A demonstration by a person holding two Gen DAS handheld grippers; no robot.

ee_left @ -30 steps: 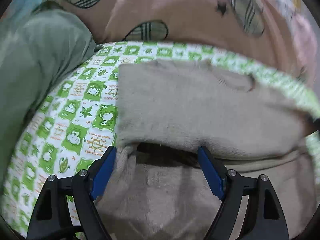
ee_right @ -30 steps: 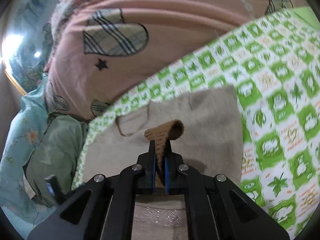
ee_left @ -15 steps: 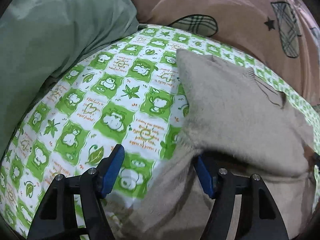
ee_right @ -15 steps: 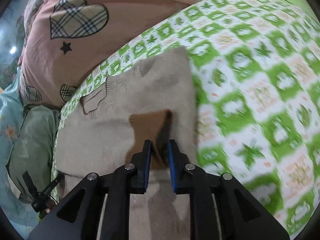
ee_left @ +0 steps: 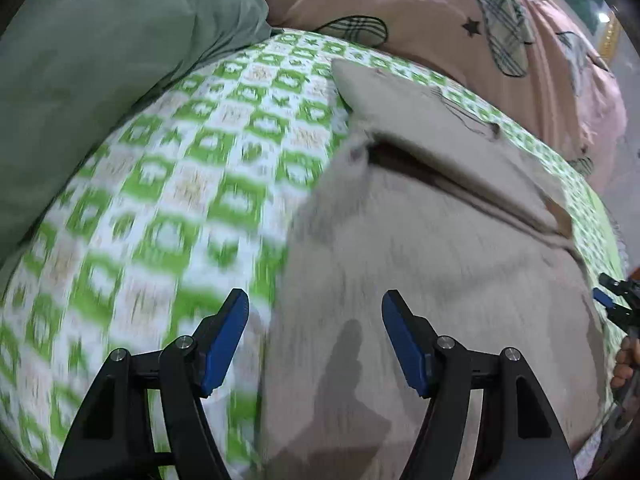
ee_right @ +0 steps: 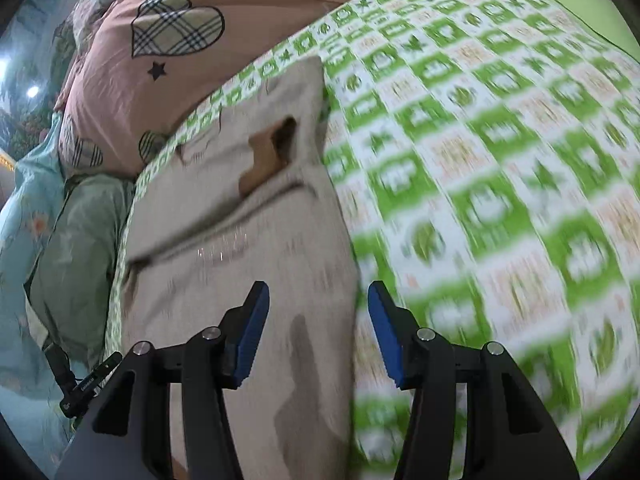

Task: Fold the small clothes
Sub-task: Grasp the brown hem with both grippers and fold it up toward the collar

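Left gripper (ee_left: 314, 336) hangs with jaws wide and empty over the beige garment (ee_left: 440, 240), which lies folded on the green checked sheet (ee_left: 180, 200); the sheet is blurred. A second ago it straddled the fold. Right gripper (ee_right: 316, 332), seen in its own view, has just been opening, letting go the brown-backed corner (ee_right: 268, 156), which now lies on the garment (ee_right: 240, 260).
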